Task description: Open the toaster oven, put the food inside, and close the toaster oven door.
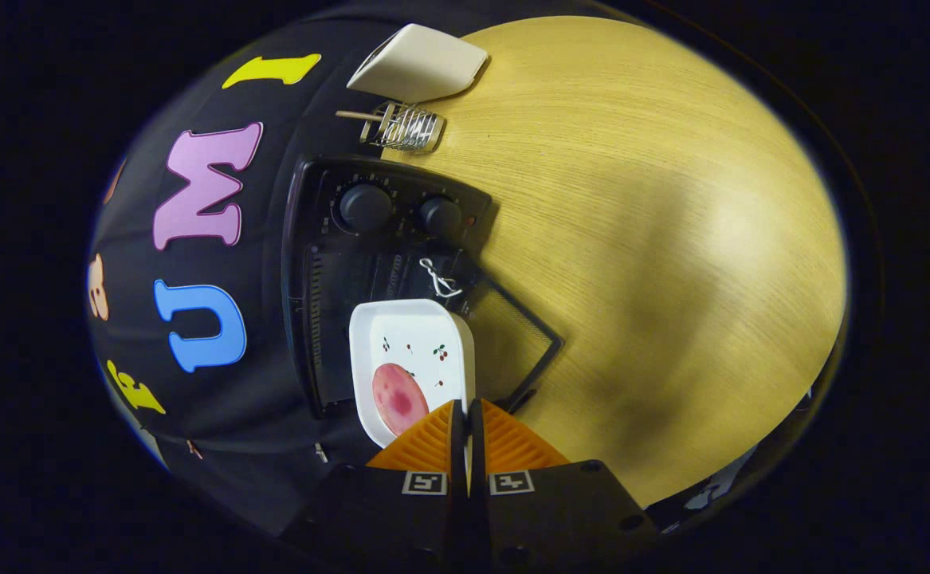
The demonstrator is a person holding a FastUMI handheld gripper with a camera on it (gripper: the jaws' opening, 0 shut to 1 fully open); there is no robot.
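Note:
The black toaster oven (369,239) with two knobs (365,207) stands on the wooden table against the booth wall. Its glass door (516,343) hangs open toward the table. A white square dish (425,335) with small cherry prints carries a round pink slice of meat (398,397). My gripper (465,408) is shut on the near rim of the dish, one finger on each side of the rim. The dish is held at the oven's mouth, over the open door; how far in it reaches I cannot tell.
Beyond the oven lie a small wire rack (405,127) with a wooden handle and a white box-shaped object (421,64). The round wooden table (656,239) spreads wide beside the oven door.

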